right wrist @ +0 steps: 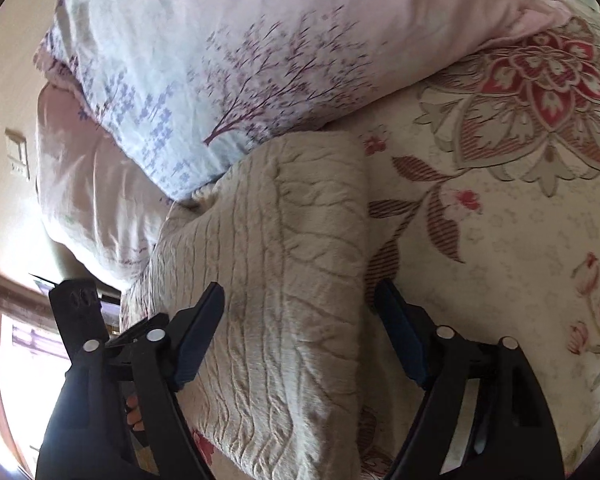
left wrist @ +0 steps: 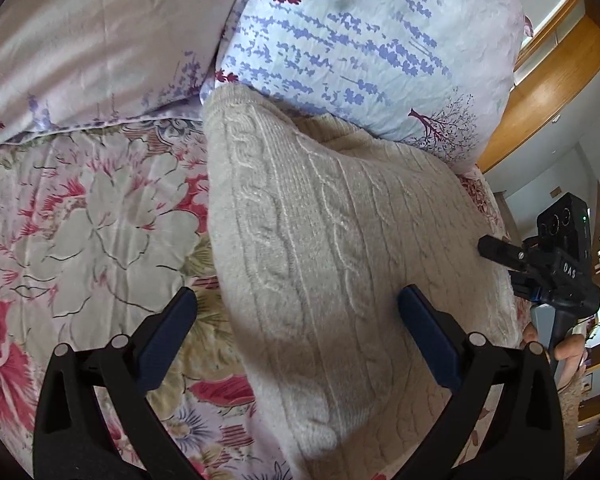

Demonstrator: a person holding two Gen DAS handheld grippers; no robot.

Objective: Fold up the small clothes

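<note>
A cream cable-knit garment [left wrist: 324, 240] lies folded into a thick pad on a floral bedspread [left wrist: 80, 216]. My left gripper [left wrist: 298, 300] is open and hovers just above the pad's near left edge, holding nothing. In the right wrist view the same garment [right wrist: 284, 264] lies between my open fingers. My right gripper [right wrist: 300, 300] is open and empty, low over the pad's right edge. The right gripper also shows in the left wrist view [left wrist: 540, 264] at the garment's far side. The left gripper shows at the lower left of the right wrist view [right wrist: 80, 320].
A pale blue pillow with purple flower print [left wrist: 364, 48] presses against the garment's far end. A pink pillow [left wrist: 100, 40] lies beside it. A wooden headboard [left wrist: 548, 92] stands at the right. Open bedspread [right wrist: 500, 248] lies to the right of the garment.
</note>
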